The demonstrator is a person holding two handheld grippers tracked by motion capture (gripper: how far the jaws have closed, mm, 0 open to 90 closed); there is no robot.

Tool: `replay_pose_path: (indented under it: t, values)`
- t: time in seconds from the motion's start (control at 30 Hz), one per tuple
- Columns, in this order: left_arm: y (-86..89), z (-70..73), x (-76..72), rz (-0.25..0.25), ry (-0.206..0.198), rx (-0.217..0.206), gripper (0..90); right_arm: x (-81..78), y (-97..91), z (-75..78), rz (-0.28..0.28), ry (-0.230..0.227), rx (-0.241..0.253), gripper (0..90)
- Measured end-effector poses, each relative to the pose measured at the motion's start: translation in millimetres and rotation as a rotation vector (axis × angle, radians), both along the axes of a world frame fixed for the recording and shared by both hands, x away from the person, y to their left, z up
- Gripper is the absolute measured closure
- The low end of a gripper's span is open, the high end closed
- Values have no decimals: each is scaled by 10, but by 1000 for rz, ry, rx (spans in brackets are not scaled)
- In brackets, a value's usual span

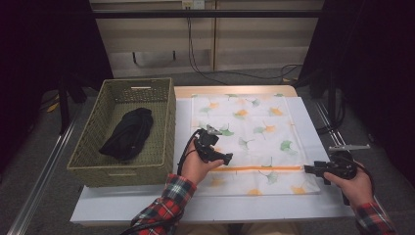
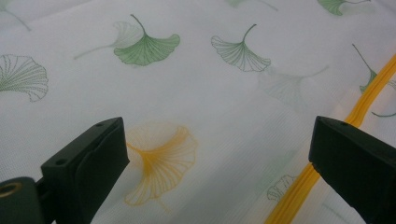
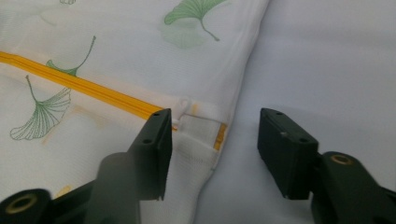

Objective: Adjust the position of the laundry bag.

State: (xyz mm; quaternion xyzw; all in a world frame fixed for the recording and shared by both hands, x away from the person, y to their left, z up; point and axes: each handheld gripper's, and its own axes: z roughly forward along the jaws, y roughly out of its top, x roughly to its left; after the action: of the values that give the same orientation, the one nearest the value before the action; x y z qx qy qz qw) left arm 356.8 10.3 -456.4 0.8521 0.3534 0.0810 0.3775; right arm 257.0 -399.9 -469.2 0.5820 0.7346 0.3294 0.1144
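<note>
Quick count of the table: one white mesh laundry bag (image 1: 254, 142) with ginkgo leaves printed on it, and one orange zipper (image 1: 264, 169) running across it. One woven basket (image 1: 169, 122) on the left, with one black bundle of cloth (image 1: 128, 133) inside. Two handheld grippers, left gripper (image 1: 226, 157) and right gripper (image 1: 309, 169).

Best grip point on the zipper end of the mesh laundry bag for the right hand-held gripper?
Probably the small white pull tab at the right end of the orange zipper, by the mesh bag's side seam. Come from the bag's right edge, along the zipper line: the bag lies flat, so only the tab offers a raised bit. The right hand-held gripper is open there, straddling the seam.
</note>
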Motion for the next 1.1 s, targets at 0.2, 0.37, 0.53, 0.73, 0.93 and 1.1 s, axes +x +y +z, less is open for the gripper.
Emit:
replay_pose_path:
  t: [0.2, 0.37, 0.53, 0.73, 0.93, 1.1]
  values:
    - [-13, -1, -3, 5, -2, 3, 42, -2, 50, 7, 28, 22, 15, 573]
    - [-26, -8, -4, 12, -5, -11, 42, 22, 128, 30, 49, 30, -65, 663]
    - [-18, -10, -1, -7, -2, 11, 42, 31, 121, 30, 35, 25, -82, 764]
    - [-45, -11, -12, 7, -5, -17, 42, 53, 138, 38, 20, 46, -66, 849]
    - [-56, 5, -10, -2, 5, -16, 42, 68, 139, 77, -6, 47, 4, 862]
    - [-72, 39, -1, -9, 1, -29, 42, 81, 138, 141, -22, 19, 70, 864]
